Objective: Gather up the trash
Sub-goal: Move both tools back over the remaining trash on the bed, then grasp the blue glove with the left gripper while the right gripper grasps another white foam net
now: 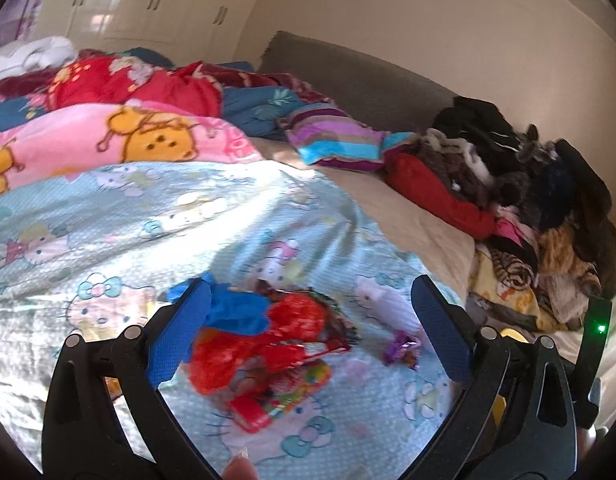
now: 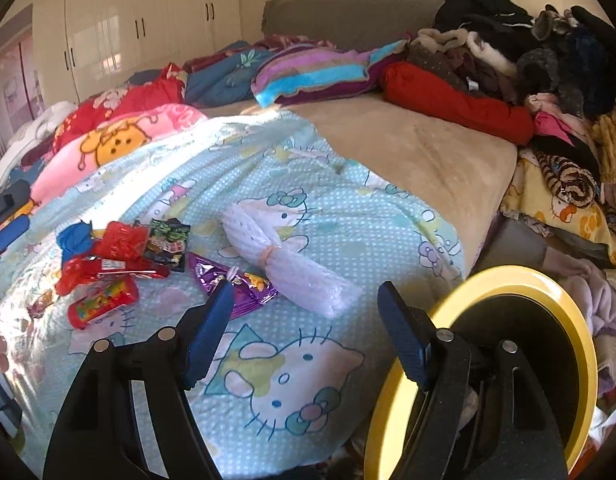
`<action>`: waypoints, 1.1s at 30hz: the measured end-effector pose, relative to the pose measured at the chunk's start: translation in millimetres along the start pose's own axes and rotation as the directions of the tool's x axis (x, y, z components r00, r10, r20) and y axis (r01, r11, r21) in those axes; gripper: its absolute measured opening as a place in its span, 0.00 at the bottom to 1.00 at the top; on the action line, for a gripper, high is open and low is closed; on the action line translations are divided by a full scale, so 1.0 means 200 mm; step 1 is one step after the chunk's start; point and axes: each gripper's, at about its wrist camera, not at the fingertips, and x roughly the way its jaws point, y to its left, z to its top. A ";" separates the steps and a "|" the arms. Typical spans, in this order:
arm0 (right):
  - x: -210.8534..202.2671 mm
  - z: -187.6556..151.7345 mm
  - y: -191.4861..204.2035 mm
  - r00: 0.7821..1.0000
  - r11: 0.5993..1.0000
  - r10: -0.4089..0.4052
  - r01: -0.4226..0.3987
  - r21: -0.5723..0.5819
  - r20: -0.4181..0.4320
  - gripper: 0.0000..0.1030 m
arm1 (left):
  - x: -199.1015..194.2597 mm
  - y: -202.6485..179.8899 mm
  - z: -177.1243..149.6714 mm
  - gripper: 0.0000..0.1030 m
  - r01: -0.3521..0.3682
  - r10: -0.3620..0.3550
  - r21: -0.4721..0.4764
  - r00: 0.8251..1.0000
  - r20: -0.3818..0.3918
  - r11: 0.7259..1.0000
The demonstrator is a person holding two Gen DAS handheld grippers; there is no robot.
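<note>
Two tongs, left [image 1: 308, 320] and right [image 2: 304, 332], gape apart; one purple wrapper [image 2: 244, 284].

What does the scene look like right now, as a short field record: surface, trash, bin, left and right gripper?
surface: bed with light blue cat-print blanket
trash: red wrappers, blue scrap, purple wrapper, white foam roll, all loose on the blanket
bin: yellow-rimmed bin beside the bed, lower right
left gripper: open, over the red wrappers, holding nothing
right gripper: open, near the purple wrapper, holding nothing
</note>
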 end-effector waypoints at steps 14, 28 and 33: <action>0.31 0.02 0.00 0.986 0.999 0.005 -0.012 -0.040 -0.164 0.28 | 0.18 0.26 -0.05 0.86 -0.091 0.075 -0.132 0.990 -0.122 0.987; 0.07 -0.07 0.03 0.989 0.989 0.136 -0.132 0.069 -0.061 0.16 | 0.21 0.29 -0.08 0.34 -0.115 0.093 -0.140 0.983 -0.156 0.983; -0.06 -0.09 0.06 0.984 0.979 0.180 -0.178 0.100 -0.013 0.16 | 0.21 0.30 -0.07 0.19 -0.109 0.087 -0.133 0.983 -0.163 0.985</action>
